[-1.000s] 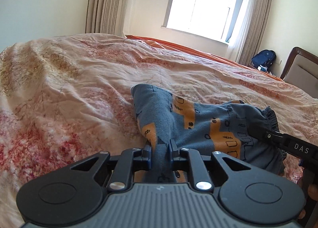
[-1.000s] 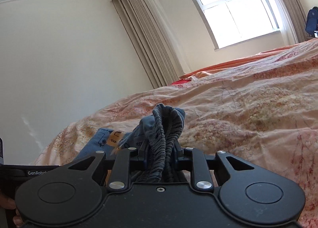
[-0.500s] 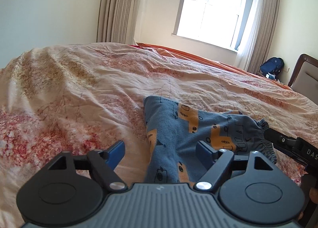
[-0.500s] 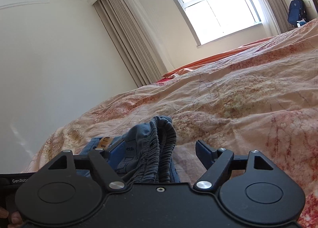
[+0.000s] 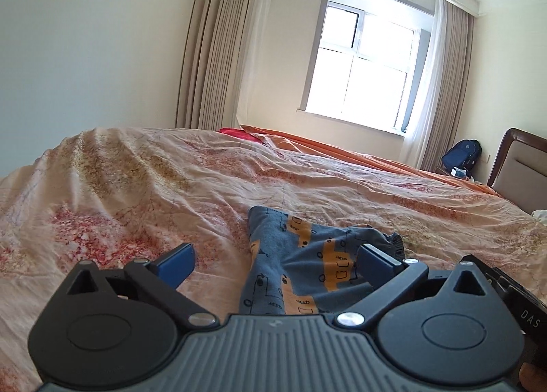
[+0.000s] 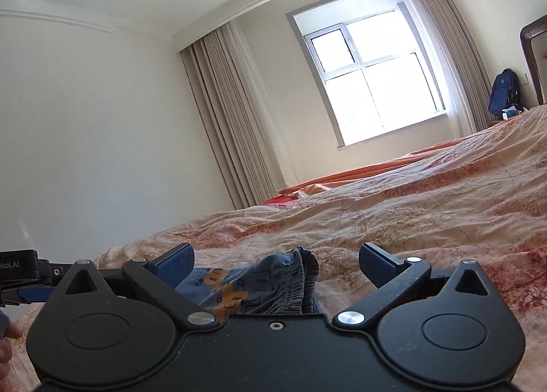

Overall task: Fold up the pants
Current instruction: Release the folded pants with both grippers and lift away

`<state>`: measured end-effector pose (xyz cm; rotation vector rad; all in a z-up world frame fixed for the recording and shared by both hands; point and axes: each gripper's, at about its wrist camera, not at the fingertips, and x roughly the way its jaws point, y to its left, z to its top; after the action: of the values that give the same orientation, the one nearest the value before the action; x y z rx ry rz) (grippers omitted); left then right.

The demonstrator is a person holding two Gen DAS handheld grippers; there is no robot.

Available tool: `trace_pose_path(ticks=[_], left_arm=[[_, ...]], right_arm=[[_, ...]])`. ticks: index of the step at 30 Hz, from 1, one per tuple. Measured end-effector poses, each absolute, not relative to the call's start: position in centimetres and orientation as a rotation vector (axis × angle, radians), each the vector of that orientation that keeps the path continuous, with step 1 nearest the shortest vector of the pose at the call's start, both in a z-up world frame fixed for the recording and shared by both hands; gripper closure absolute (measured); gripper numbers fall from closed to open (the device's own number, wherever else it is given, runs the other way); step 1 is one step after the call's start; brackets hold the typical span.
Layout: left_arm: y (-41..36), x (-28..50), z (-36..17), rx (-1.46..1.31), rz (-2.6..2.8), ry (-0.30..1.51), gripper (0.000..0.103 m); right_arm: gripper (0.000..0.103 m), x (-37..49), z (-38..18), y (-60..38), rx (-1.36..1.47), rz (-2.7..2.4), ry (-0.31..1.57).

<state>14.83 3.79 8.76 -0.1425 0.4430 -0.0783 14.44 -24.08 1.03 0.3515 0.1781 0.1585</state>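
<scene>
Now both claws have just been opening and stand spread, nothing pinched: the left claw [image 5: 275, 263] has let go of a leg end, the right claw [image 6: 275, 262] of the gathered waistband. The pants [image 5: 301, 269] lie on the bed [image 5: 136, 193], doubled over, so this fold looks laid. Next, probably, comes flattening the bundle or taking fresh edges for another fold.

A home bedroom. A wide bed [image 5: 143, 186] covered by a floral peach-and-red quilt fills the foreground; a padded headboard [image 5: 519, 166] stands at right. Long beige curtains [image 5: 218, 50] flank a bright window [image 5: 369, 63]. A blue backpack [image 5: 461, 156] sits against the wall beside the bed.
</scene>
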Motion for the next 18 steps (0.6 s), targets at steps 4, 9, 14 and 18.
trace_pose_path(ticks=[4,9,14,18], left_arm=[[3.8,11.4,8.3,-0.13,-0.072,0.437,0.0],[3.8,8.0,7.3,-0.097,-0.056,0.423,0.0],[3.7,5.7,6.3,-0.089,-0.044,0.42,0.0],[3.6,3.9,5.4,-0.08,-0.05,0.405,0.0]], right_arm=[[0.0,10.9,1.3,-23.4,0.267,0.135,0.115],[0.0,7.4,1.0,-23.4,0.289,0.106,0.071],[0.0,5.0,0.3,-23.4,0.284,0.084,0.073],[0.0,3.3,-0.7,-23.2,0.275,0.069,0.104]])
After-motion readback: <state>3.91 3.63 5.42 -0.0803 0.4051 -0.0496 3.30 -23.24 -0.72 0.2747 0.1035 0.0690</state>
